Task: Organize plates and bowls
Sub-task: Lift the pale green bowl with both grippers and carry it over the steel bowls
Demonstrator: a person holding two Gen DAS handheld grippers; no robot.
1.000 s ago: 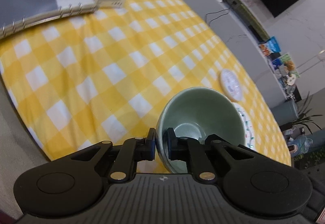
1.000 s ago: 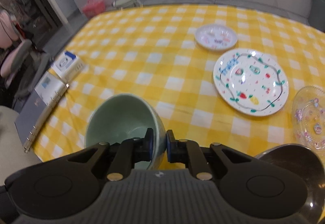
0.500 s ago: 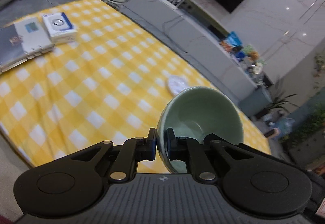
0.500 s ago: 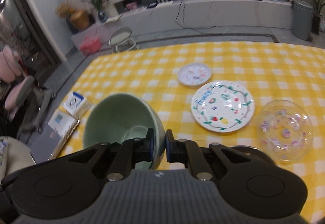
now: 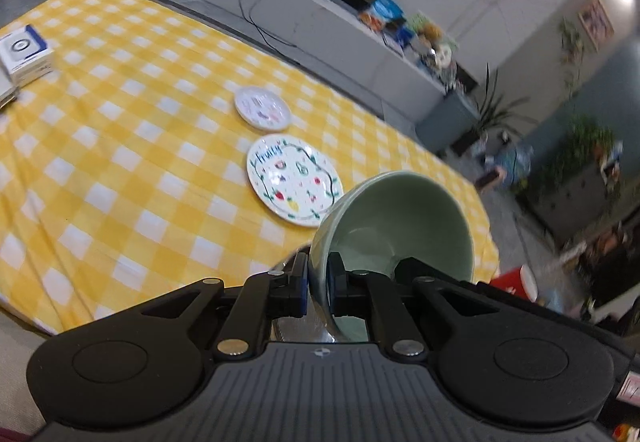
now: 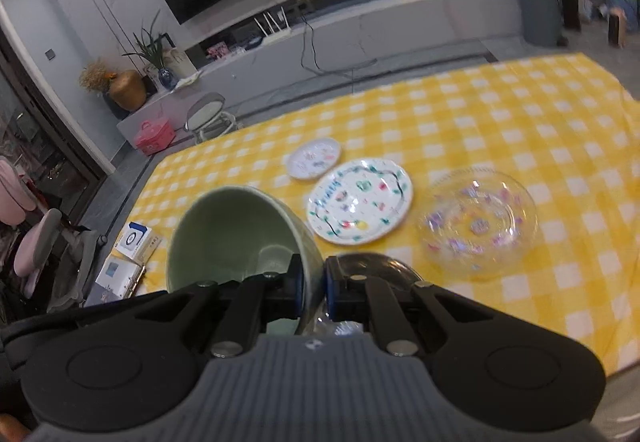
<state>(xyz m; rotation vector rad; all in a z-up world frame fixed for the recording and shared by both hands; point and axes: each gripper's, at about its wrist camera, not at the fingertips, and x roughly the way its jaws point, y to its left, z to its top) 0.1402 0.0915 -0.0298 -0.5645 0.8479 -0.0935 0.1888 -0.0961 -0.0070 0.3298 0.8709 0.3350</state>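
My left gripper is shut on the rim of a pale green bowl, which hangs tilted above the yellow checked tablecloth. My right gripper is likewise shut on the rim of a green bowl; I cannot tell whether it is the same bowl. On the cloth beyond lie a fruit-patterned plate, a small white plate and a clear glass plate. A dark metal bowl sits just under the right gripper's fingers.
A blue-and-white box and a ring binder lie at the table's left end. Past the far edge are a round stool, a long grey cabinet and a grey bin.
Both grippers have risen and rolled with the green bowl still pinched. The left view has swung from the box and binder towards the plates; the right view now takes in the room.
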